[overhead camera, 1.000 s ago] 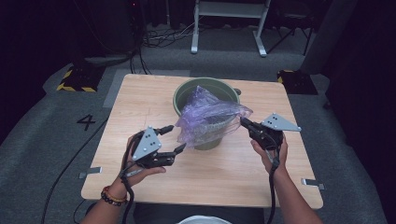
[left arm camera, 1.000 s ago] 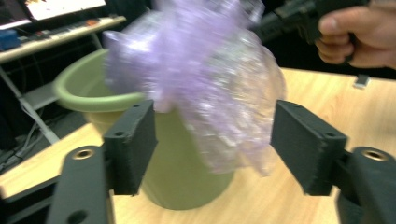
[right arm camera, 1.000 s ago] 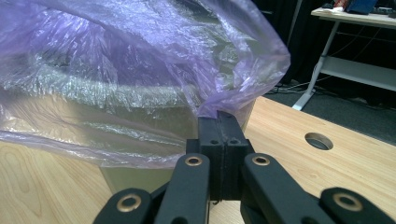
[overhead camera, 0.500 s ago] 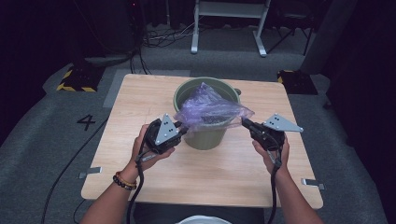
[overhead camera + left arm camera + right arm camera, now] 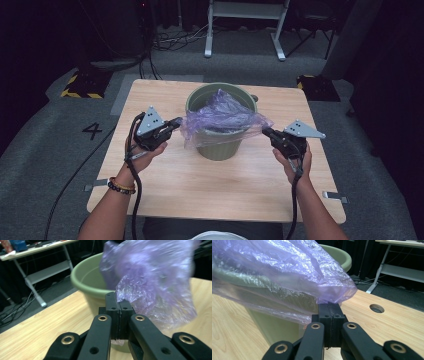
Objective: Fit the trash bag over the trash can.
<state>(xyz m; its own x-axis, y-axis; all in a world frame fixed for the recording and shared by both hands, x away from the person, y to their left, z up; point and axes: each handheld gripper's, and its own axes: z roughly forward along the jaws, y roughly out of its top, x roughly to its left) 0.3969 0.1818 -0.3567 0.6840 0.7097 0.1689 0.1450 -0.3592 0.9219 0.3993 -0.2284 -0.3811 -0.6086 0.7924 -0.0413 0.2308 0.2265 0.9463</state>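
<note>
Item: your left gripper [image 5: 176, 123], jaws just closed, clamped on the near-left edge of the purple plastic bag [image 5: 225, 117]; your right gripper [image 5: 266, 132], jaws together on its right edge. Purpose, as judged: two opposed holds to spread the bag's mouth over the green bucket [image 5: 220, 147]. Bag sits over the bucket at mid-table [image 5: 165, 185], stretched left-to-right between your grippers, bulk sagging inward.

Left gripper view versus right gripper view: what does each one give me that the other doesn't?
Left gripper view: the left tool shut on the purple plastic bag's crumpled edge, and a white-framed desk behind. Right gripper view: the right tool shut on the bag's pulled-out corner, and a round hole in the tabletop. Both: the green bucket, the bag and the wooden table.
</note>
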